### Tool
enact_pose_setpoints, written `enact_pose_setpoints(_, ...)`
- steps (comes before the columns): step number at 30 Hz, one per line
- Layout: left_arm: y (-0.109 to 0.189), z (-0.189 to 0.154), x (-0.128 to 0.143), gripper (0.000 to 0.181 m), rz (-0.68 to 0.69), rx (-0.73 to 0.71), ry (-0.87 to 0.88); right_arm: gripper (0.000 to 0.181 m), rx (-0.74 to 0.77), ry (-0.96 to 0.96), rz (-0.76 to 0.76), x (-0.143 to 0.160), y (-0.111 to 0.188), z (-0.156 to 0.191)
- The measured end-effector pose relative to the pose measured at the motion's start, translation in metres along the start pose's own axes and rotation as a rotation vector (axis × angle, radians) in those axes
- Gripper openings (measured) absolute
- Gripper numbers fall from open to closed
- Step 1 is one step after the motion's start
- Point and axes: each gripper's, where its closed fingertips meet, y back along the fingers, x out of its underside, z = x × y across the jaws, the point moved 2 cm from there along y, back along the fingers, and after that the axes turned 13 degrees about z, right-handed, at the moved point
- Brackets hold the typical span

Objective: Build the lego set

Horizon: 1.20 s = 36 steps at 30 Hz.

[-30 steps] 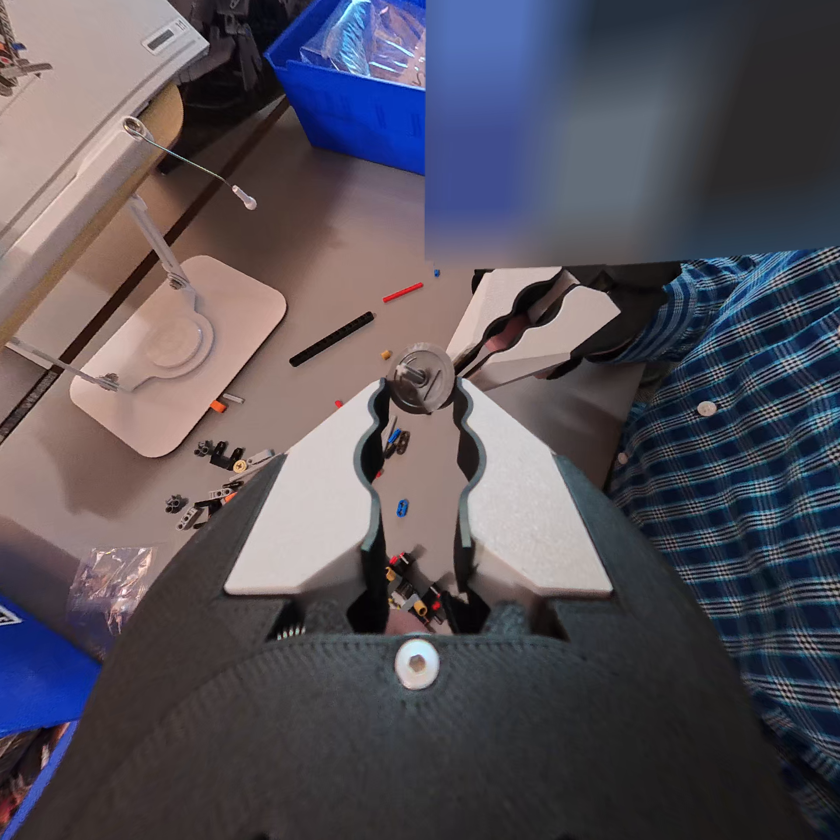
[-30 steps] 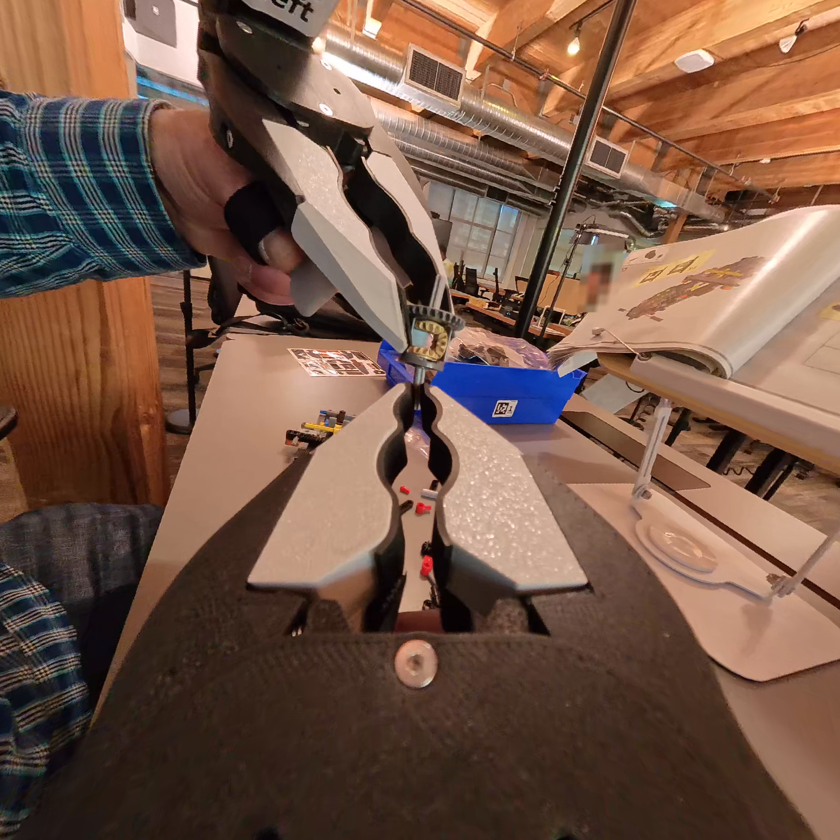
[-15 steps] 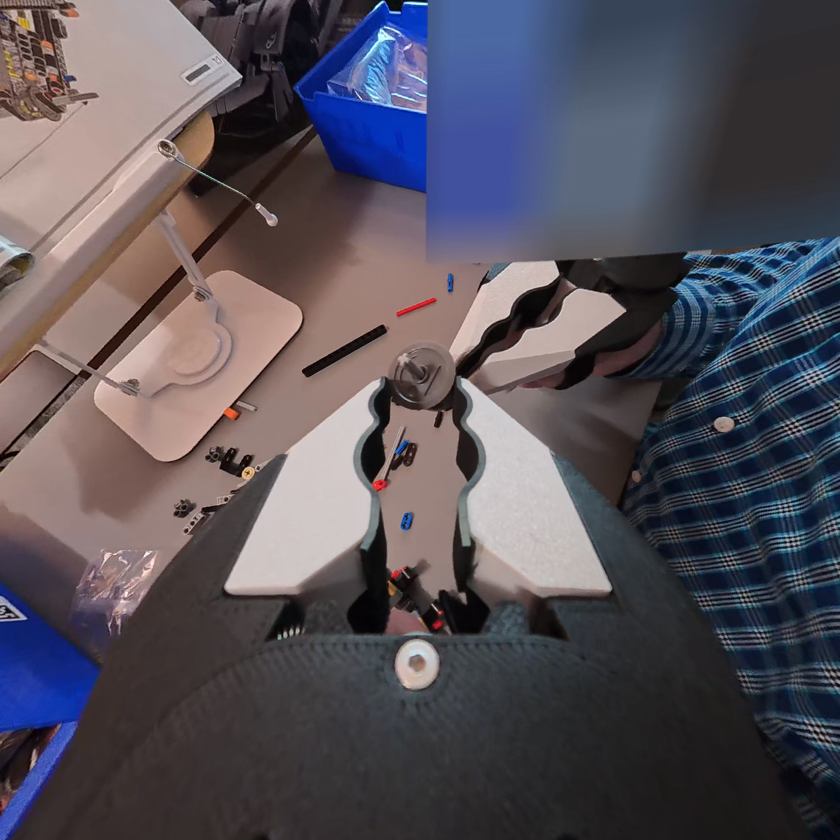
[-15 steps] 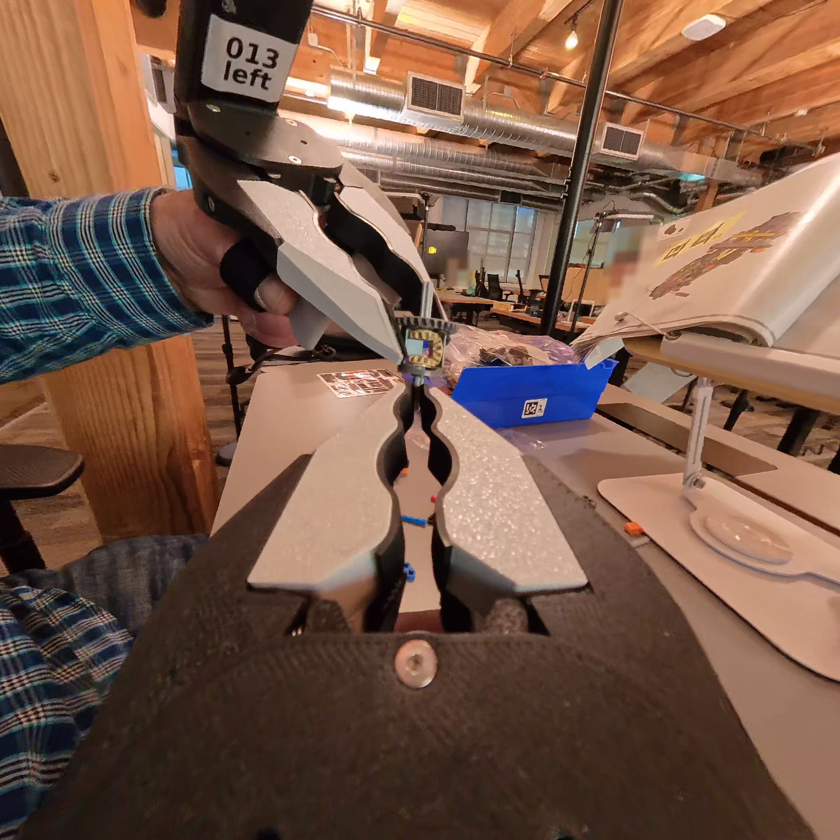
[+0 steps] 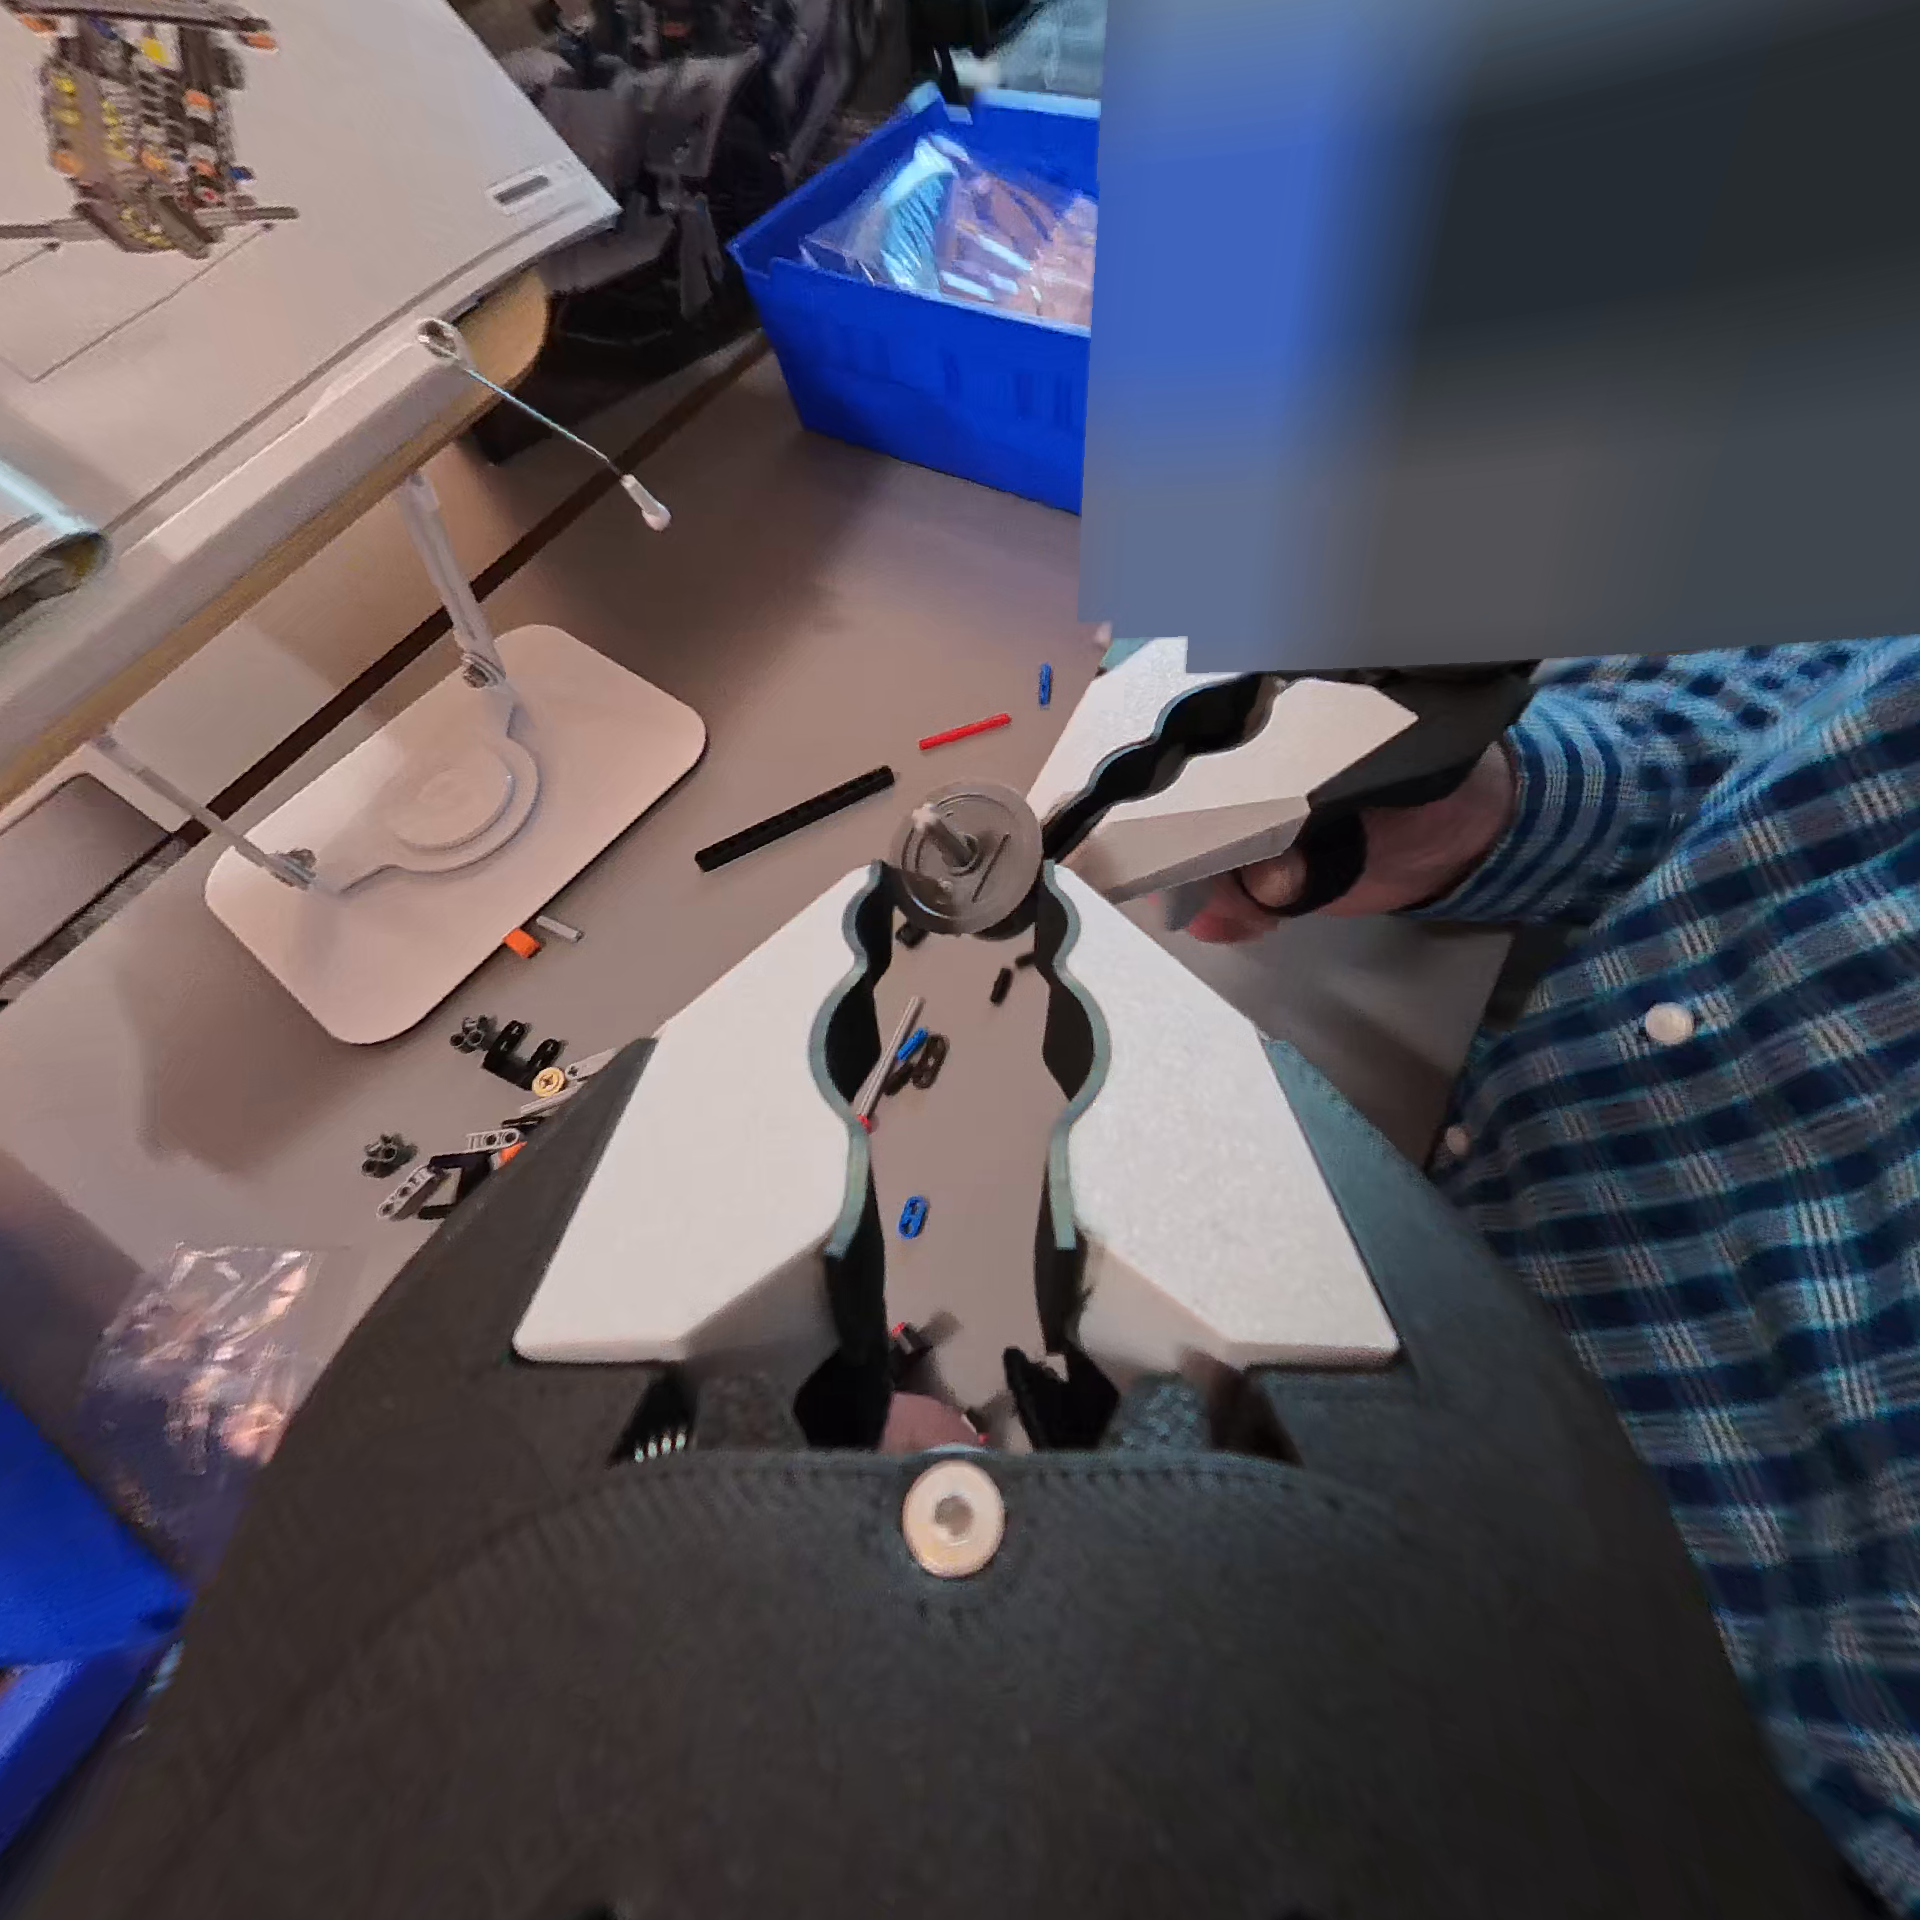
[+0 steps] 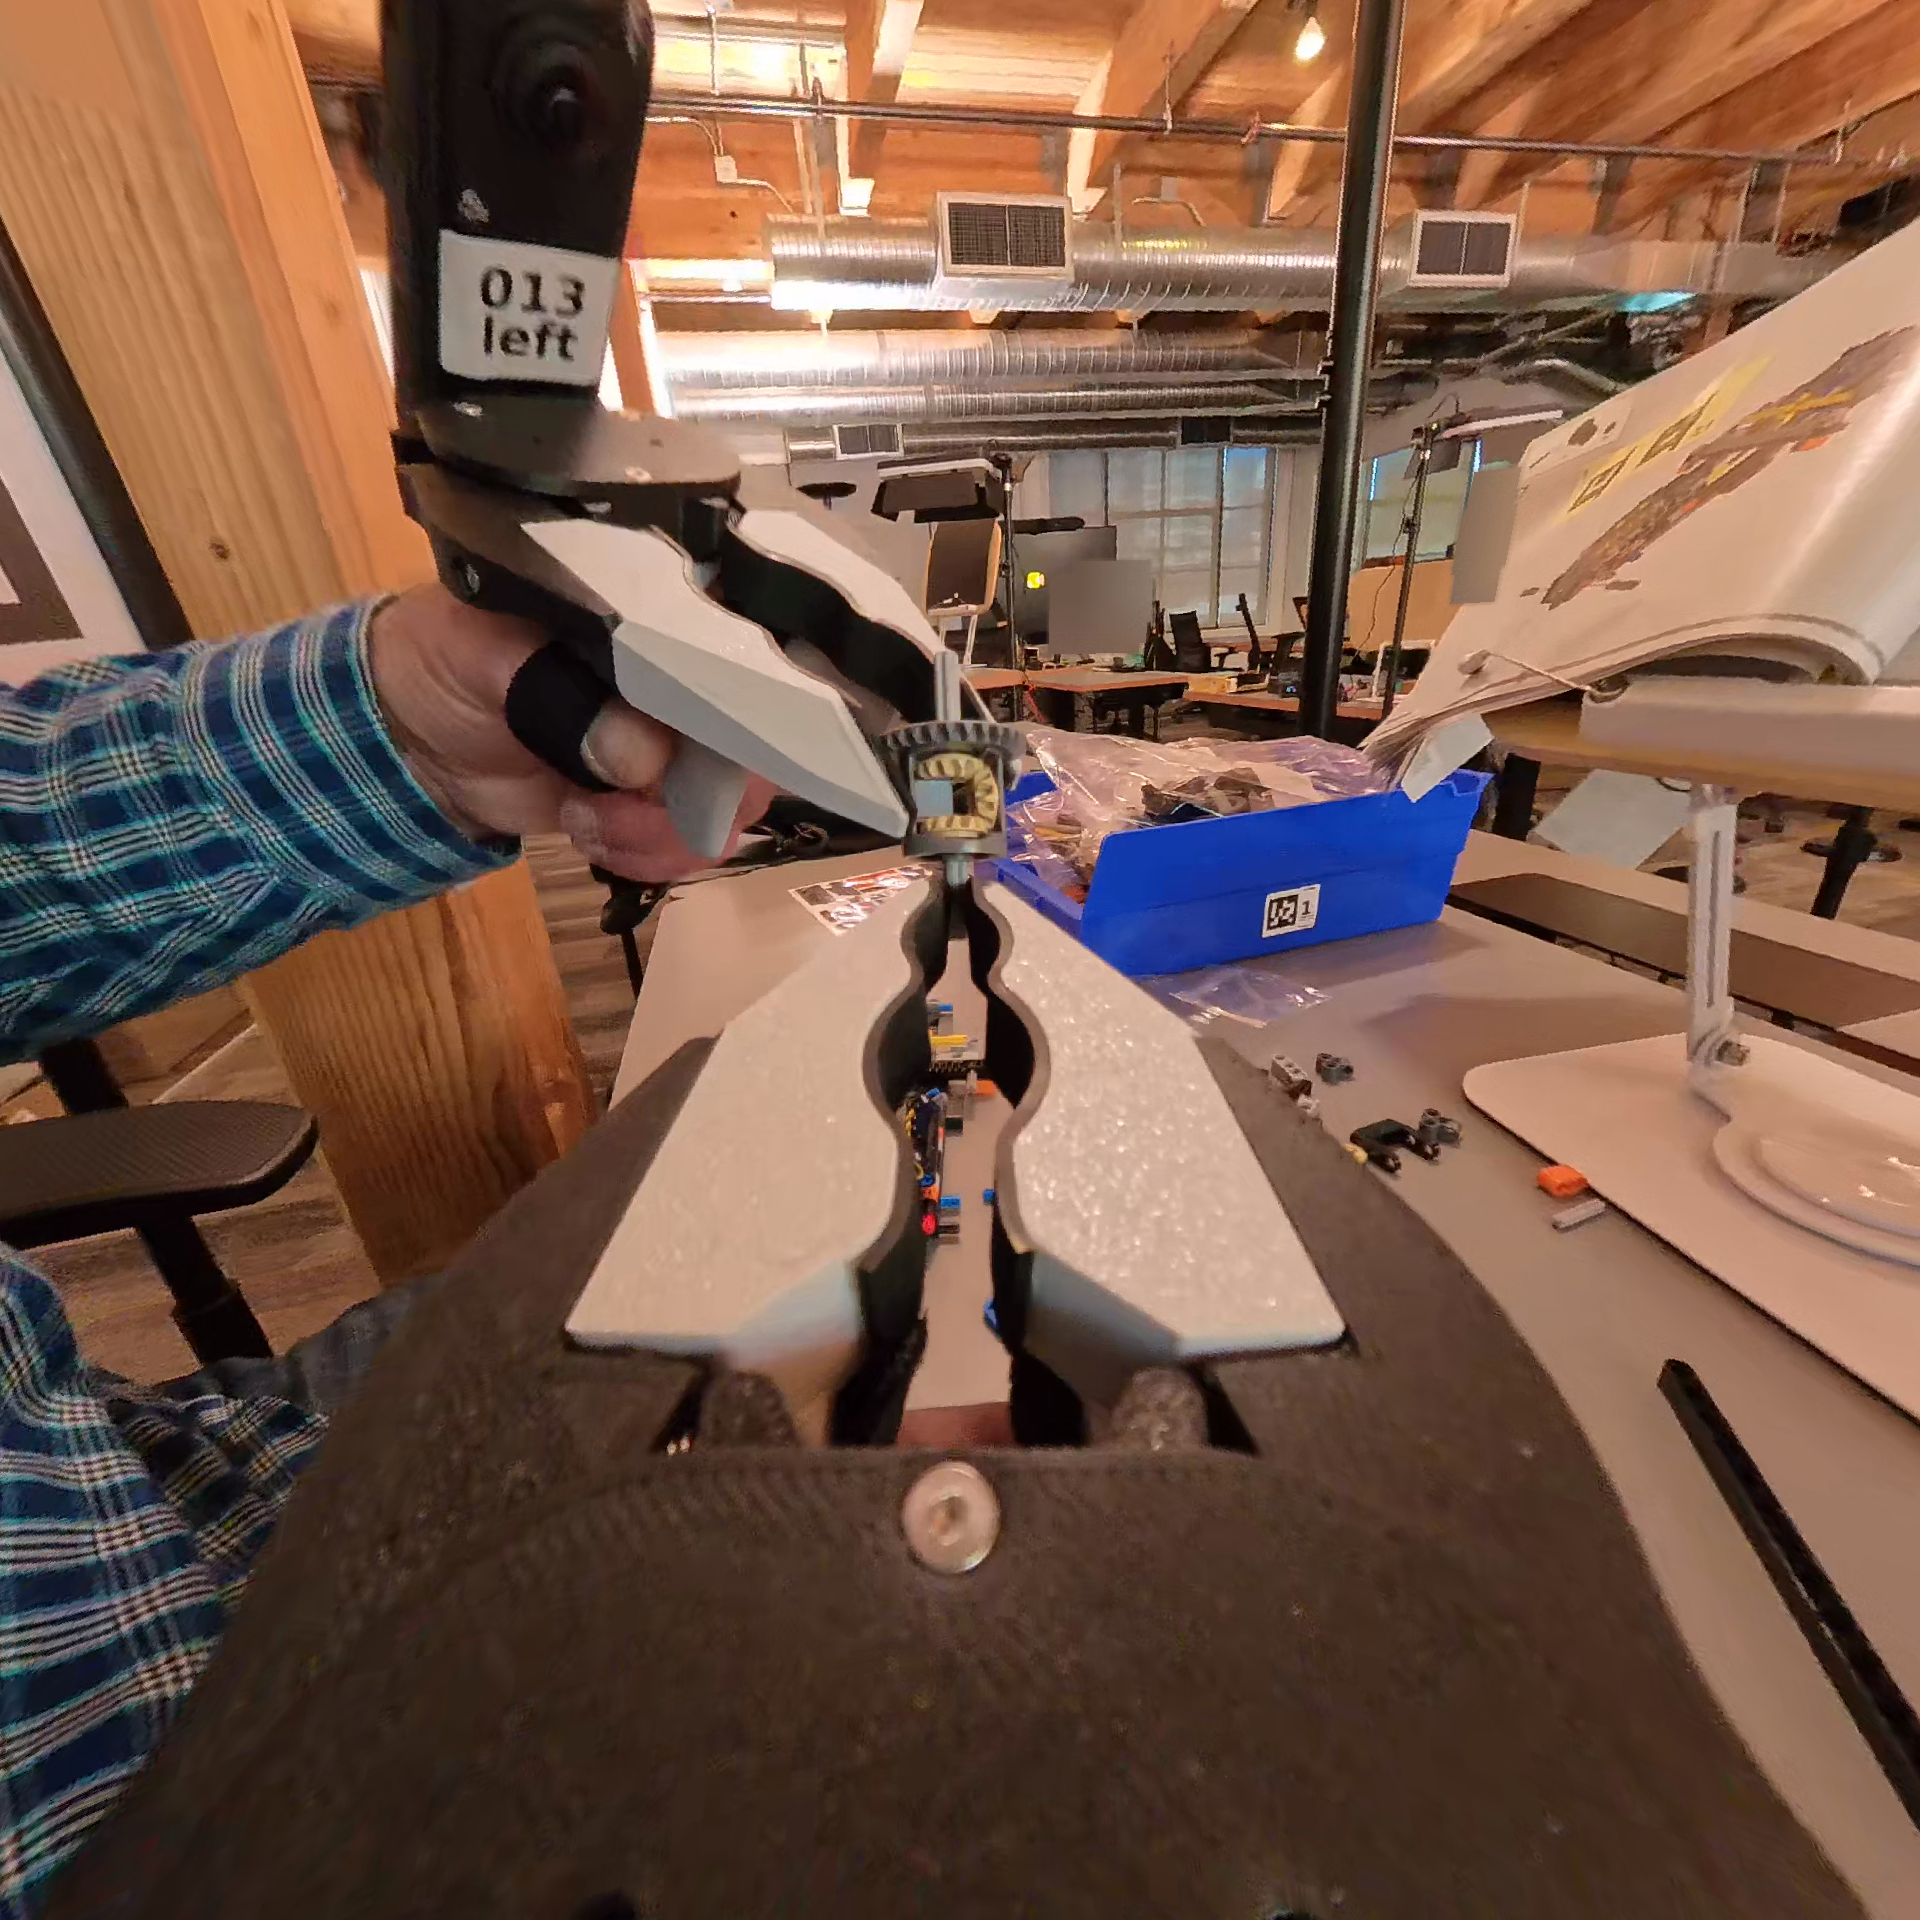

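Note:
A dark grey differential gear [image 5: 966,852] with tan bevel gears inside [image 6: 951,795] is held in the air above the grey table [image 5: 831,582]. A thin grey axle [image 6: 940,681] runs through it. My left gripper [image 5: 966,899] is shut on the gear housing; in the right wrist view it [image 6: 902,805] comes in from the left. My right gripper [image 6: 951,888] is shut on the axle's lower end just under the gear. In the left wrist view it [image 5: 1049,836] reaches in from the right, its tips touching the gear.
A blue bin [image 6: 1247,894] with bagged parts stands at the back. An open instruction book [image 6: 1714,540] rests on a white stand [image 5: 457,831]. Loose pieces [image 5: 499,1060], a long black beam [image 5: 795,819], a red axle [image 5: 964,731] and a plastic bag [image 5: 197,1340] lie on the table. My two grippers' fingertips are within a few centimetres of each other. Left tips and right tips are each some 25 centimetres from the long black beam [image 5: 795,819]. It turns up in the right wrist view [image 6: 1786,1558] as well.
Both grippers have kept their hold on the gear and axle. The left gripper has swung from a steep angle to nearly level, and the pair has shifted over the table.

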Motion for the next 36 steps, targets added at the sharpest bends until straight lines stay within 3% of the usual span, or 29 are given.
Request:
enact_pose_setpoints(4,0.002,0.003,-0.004,0.025,-0.124,0.052,0.118,0.009,0.029,0.048,0.017,-0.001,0.002,-0.003)
enact_pose_setpoints(8,0.002,0.004,-0.005,0.025,-0.224,0.114,0.222,0.013,0.116,0.219,0.067,0.000,0.003,-0.002)
enact_pose_setpoints(12,-0.003,0.002,-0.005,0.025,-0.272,0.146,0.275,0.005,0.264,0.417,0.127,-0.003,0.005,-0.004)
enact_pose_setpoints(15,-0.006,0.000,-0.005,0.025,-0.303,0.164,0.297,0.002,0.277,0.437,0.141,-0.005,0.008,-0.006)
enact_pose_setpoints(18,-0.006,-0.001,-0.003,0.025,-0.323,0.170,0.298,0.002,0.235,0.399,0.168,-0.005,0.009,-0.004)
enact_pose_setpoints(21,-0.004,-0.003,-0.002,0.025,-0.345,0.169,0.267,0.002,0.108,0.234,0.152,-0.005,0.009,-0.001)
enact_pose_setpoints(28,0.002,-0.005,-0.001,0.025,-0.432,0.189,0.230,0.003,-0.331,-0.383,0.080,-0.007,0.006,0.004)
enact_pose_setpoints(33,0.006,-0.001,0.006,0.025,-0.470,0.192,0.273,0.031,-0.269,-0.286,0.135,0.003,0.001,0.008)
enact_pose_setpoints(36,0.008,0.003,0.012,0.025,-0.496,0.196,0.320,0.032,-0.032,0.001,0.190,0.005,0.002,0.000)
